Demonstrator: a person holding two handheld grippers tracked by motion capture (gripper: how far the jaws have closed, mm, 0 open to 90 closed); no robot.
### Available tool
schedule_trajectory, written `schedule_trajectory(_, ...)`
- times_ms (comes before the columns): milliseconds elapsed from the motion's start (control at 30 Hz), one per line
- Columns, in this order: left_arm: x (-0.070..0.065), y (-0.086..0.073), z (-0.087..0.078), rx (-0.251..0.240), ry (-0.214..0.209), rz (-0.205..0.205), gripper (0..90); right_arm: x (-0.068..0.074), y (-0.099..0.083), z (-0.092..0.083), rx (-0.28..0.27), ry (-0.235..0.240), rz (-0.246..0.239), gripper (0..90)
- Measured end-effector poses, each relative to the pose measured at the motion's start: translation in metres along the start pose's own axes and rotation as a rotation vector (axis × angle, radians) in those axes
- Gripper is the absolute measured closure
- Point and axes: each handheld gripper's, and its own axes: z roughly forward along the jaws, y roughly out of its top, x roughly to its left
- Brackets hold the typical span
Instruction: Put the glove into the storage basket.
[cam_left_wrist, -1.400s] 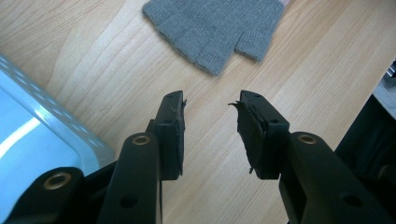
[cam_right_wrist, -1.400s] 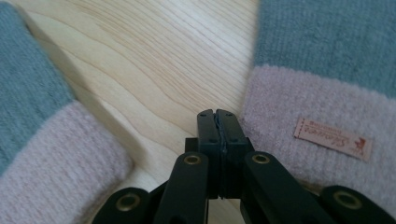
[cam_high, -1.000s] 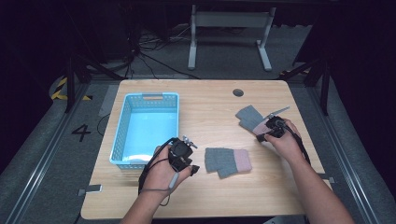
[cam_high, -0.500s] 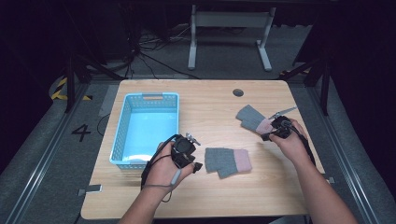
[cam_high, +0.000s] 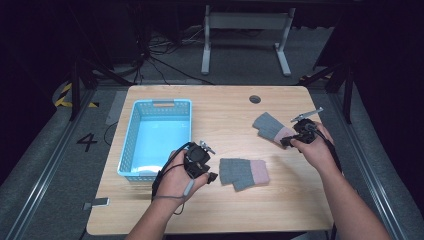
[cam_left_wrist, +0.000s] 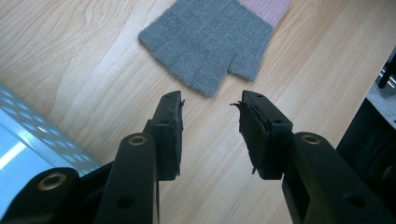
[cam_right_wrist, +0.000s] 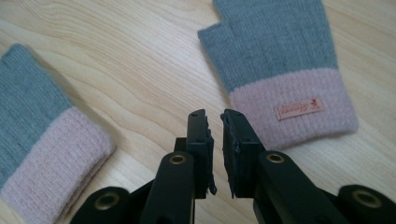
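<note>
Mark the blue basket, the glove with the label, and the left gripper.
blue basket (cam_high: 129, 150): high view, left wall.
glove with the label (cam_right_wrist: 280, 56): right gripper view, grey knit palm.
left gripper (cam_left_wrist: 210, 114): left gripper view, gap between fingertips.

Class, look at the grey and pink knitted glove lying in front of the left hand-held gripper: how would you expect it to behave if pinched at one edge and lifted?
The glove looks like soft knit lying flat on the table, so it would probably droop and fold. It seems thin, so likely light. Its fuzzy knit should grip the pads rather than slip.
</note>
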Motion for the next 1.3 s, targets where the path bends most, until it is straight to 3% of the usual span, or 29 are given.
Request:
schedule_trajectory(300, 0.001, -0.001, 0.000, -0.003, 0.003, -0.009, 60.0, -0.009, 0.017, 0.003, 0.003, -0.004, 0.016, 77.2)
schedule_trajectory(733, 0.004, -0.008, -0.002, -0.001, 0.006, -0.025, 59.9, -0.027, 0.043, 0.027, 0.027, -0.027, 0.017, 68.2)
schedule_trajectory(1300, 0.003, -0.017, -0.003, 0.007, 0.011, -0.041, 59.6, -0.042, 0.054, 0.060, 0.072, -0.082, -0.008, 57.3)
